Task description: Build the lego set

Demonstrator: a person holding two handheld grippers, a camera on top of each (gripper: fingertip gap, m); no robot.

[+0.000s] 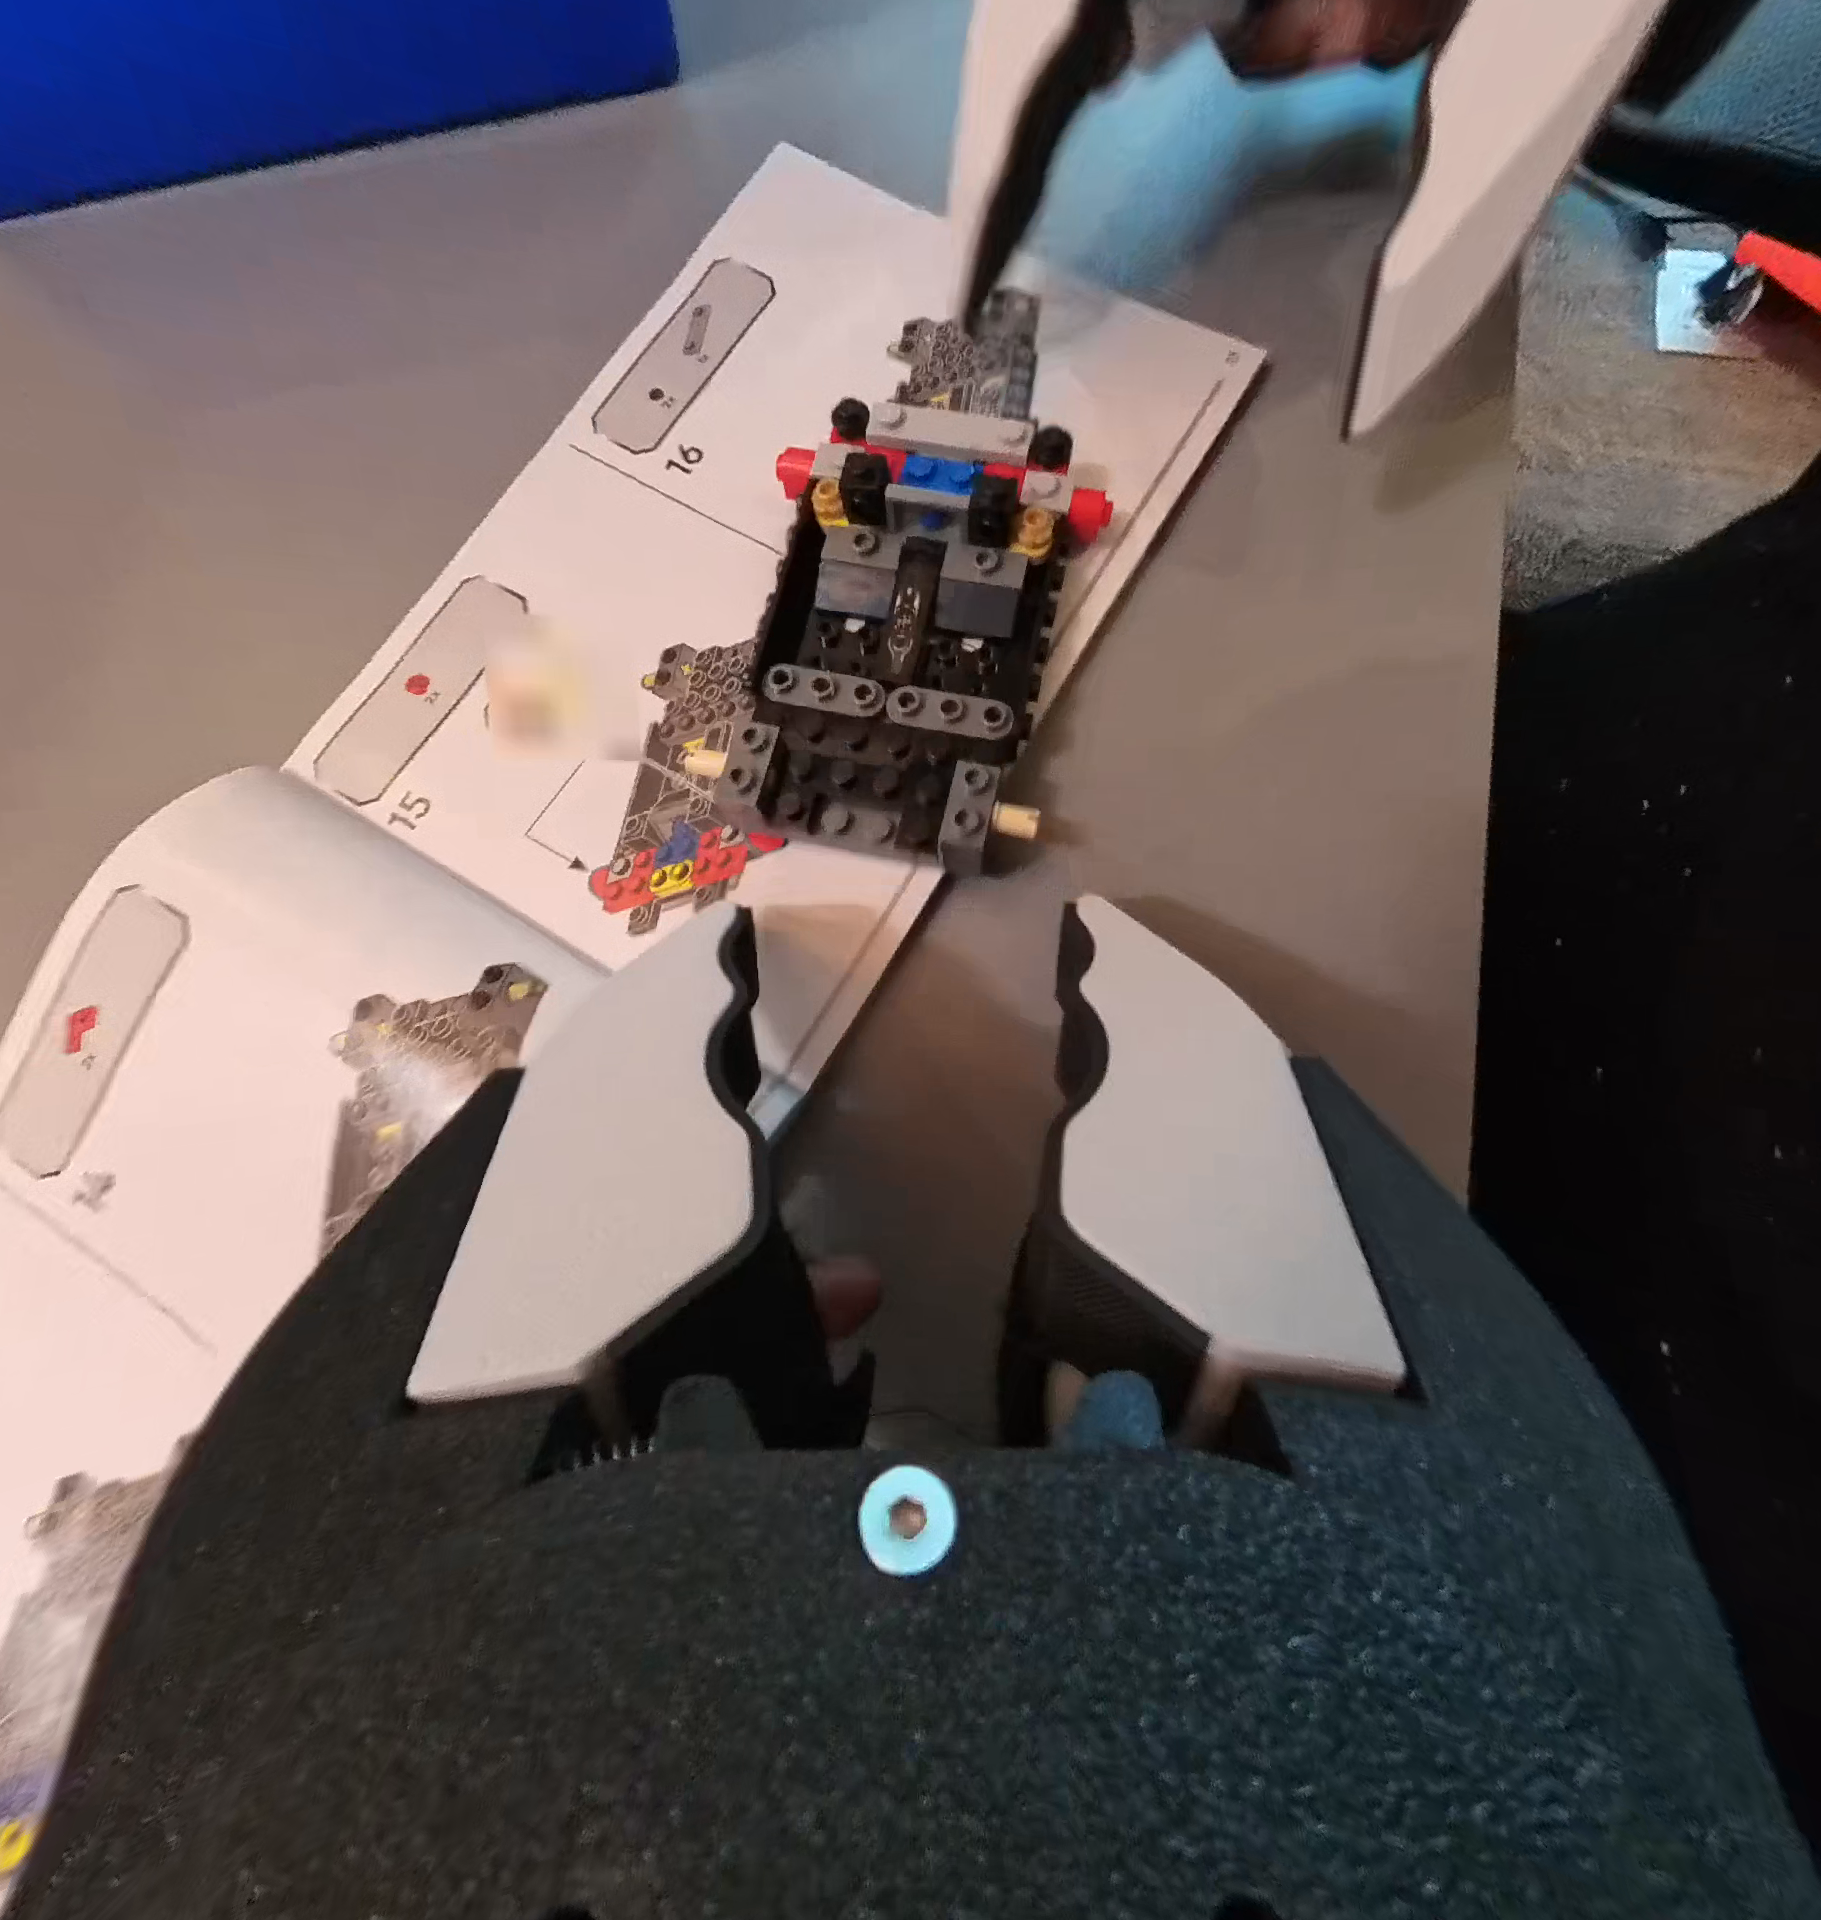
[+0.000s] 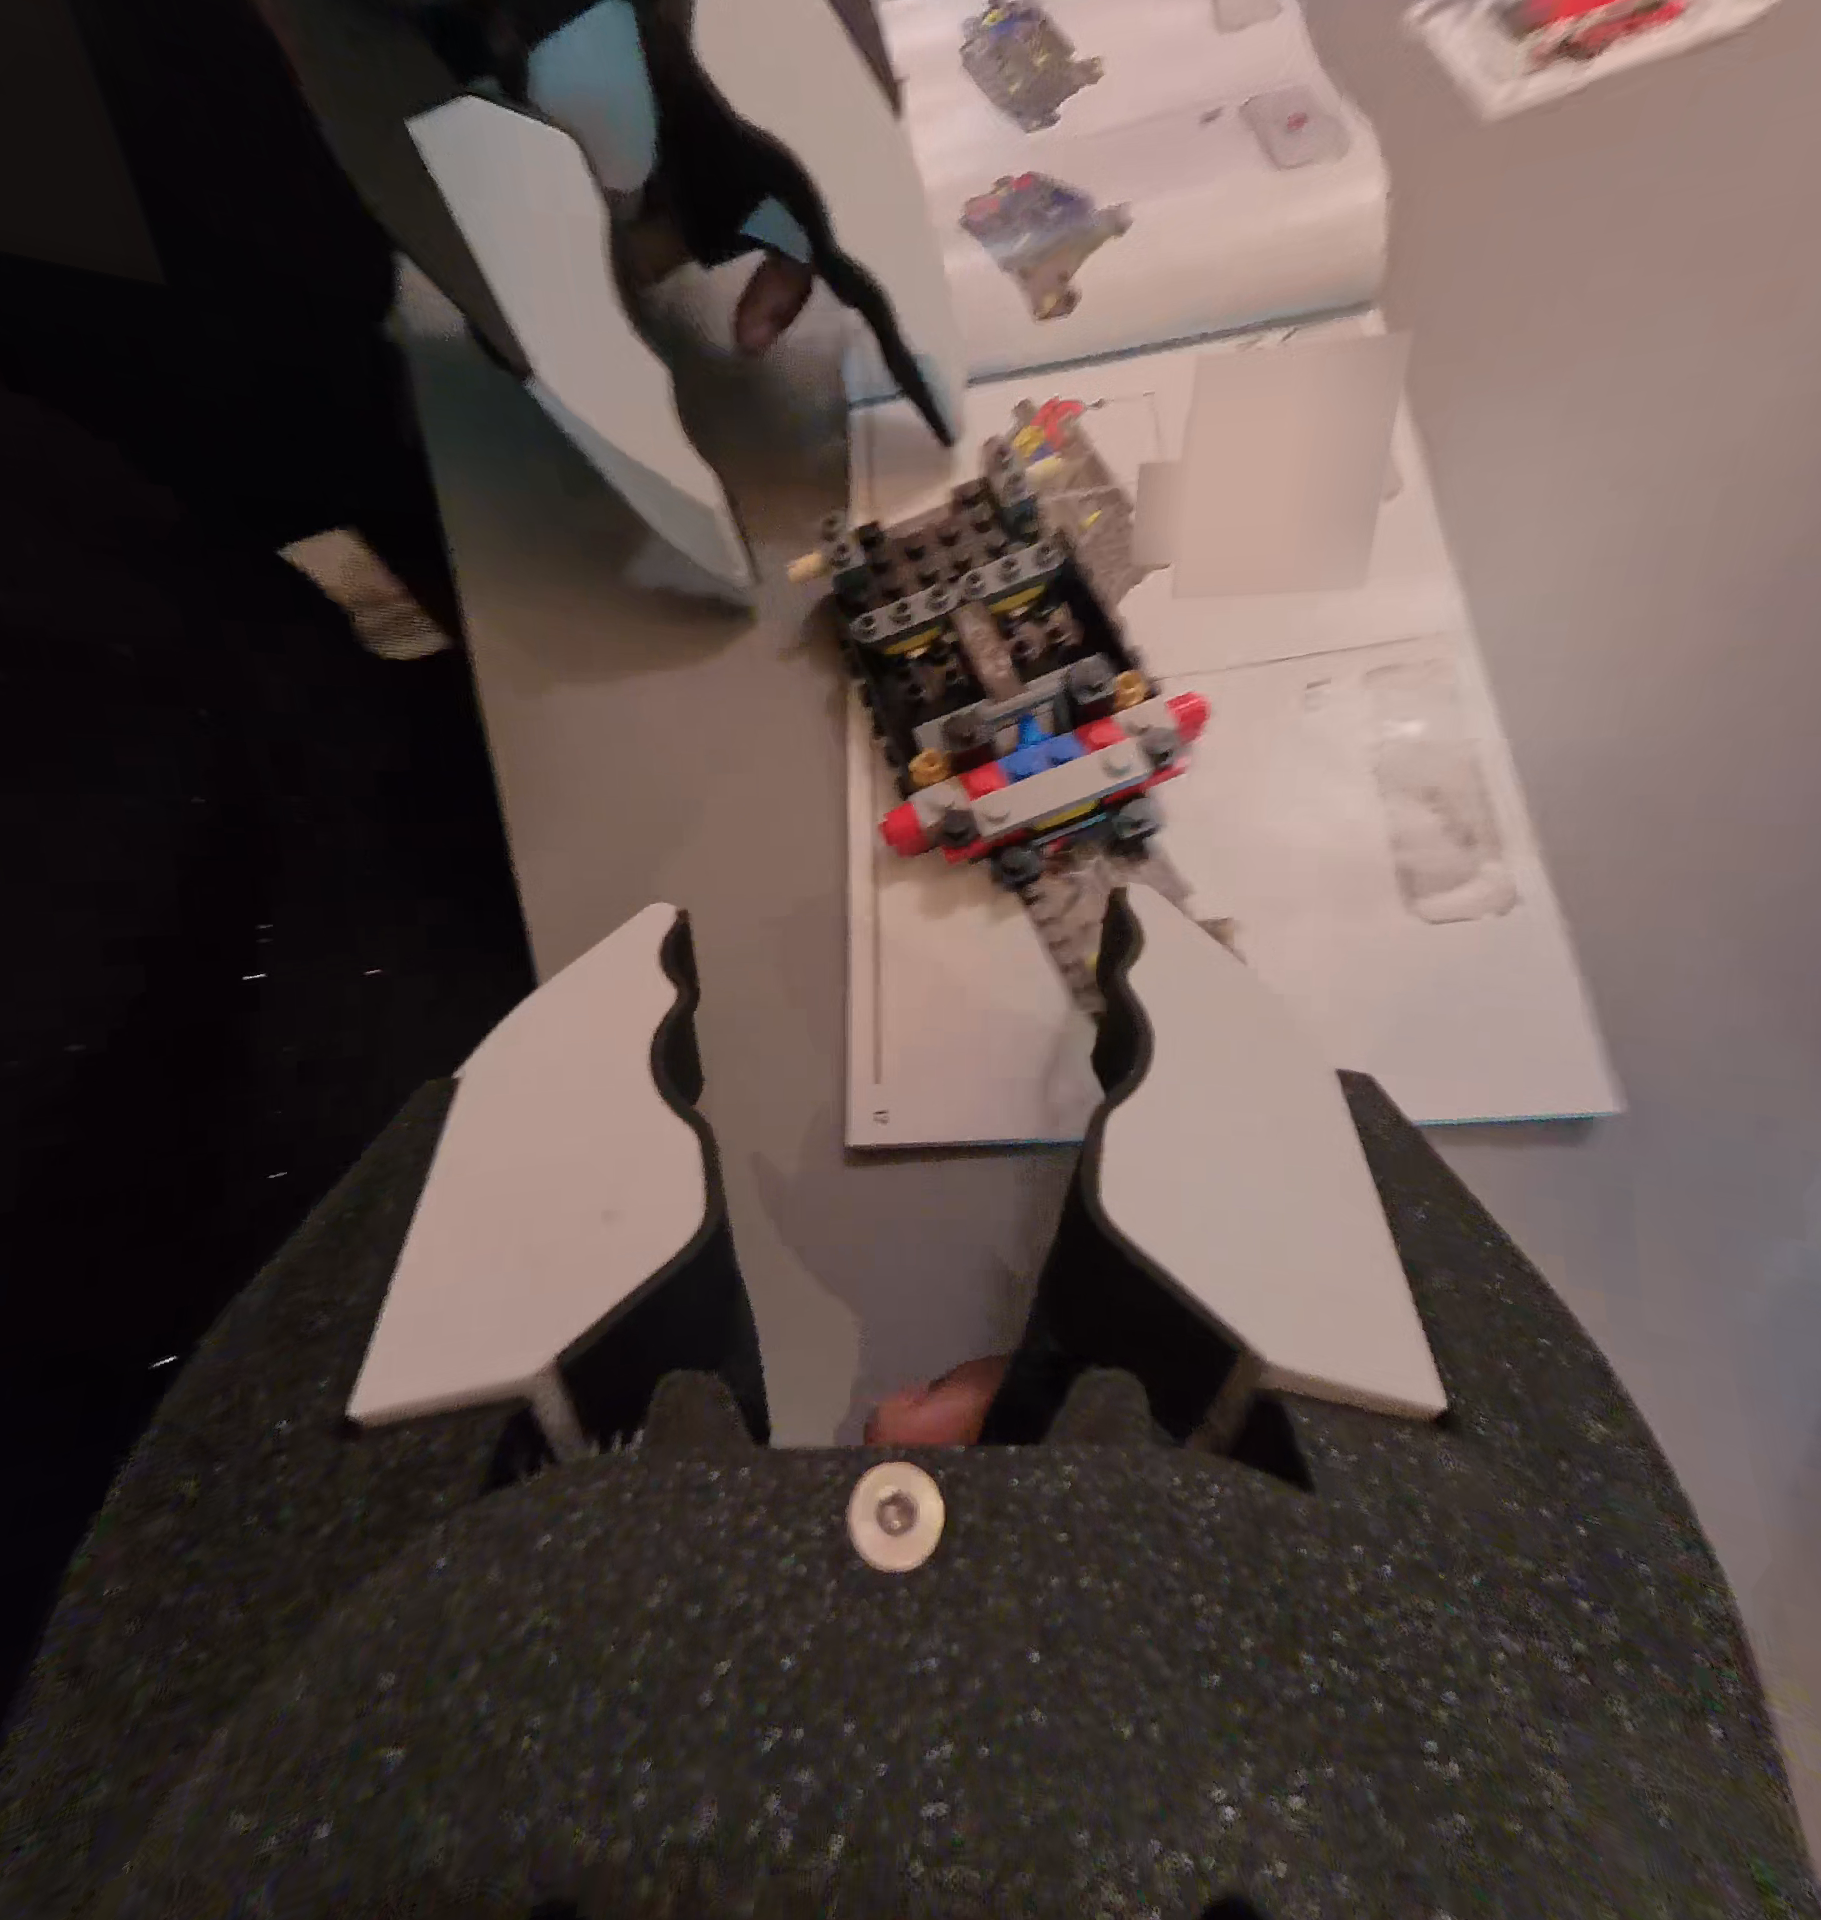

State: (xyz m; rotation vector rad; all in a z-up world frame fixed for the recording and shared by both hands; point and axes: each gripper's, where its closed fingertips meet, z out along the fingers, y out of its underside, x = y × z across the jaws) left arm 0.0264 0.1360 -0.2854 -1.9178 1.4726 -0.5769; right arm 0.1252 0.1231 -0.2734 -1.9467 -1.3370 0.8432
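**Here: one part-built lego model, two grippers, one booklet**

Centrally we list the lego model (image 1: 911, 665), a part-built black chassis lying flat on the open instruction booklet (image 1: 532, 582), near the booklet's edge by the table's side. Its far end in the left wrist view carries a grey crossbar with red ends (image 1: 942, 483), blue bricks at the middle and small black and gold pieces to either side. Two grey beams with holes (image 1: 890, 701) lie across its middle. Tan pins (image 1: 1020, 821) stick out from grey blocks at its near end.

Next we record the left gripper (image 1: 901, 914), just short of the model's near end and not touching it. Its jaws stand apart with nothing between them; only table and booklet edge show in the gap.

We then note the right gripper (image 2: 901, 914), at the model's opposite end. Its jaws are likewise spread and empty. One fingertip (image 2: 1134, 935) overlaps a printed drawing on the page just past the crossbar; we cannot tell whether it touches the paper. In the left wrist view this gripper (image 1: 1176, 353) appears blurred above the model.

Beneath all lies a grey table (image 1: 262, 343). A blue box (image 1: 293, 94) sits at the far corner. A second sheet with a red picture (image 2: 1581, 42) lies well apart from the booklet.
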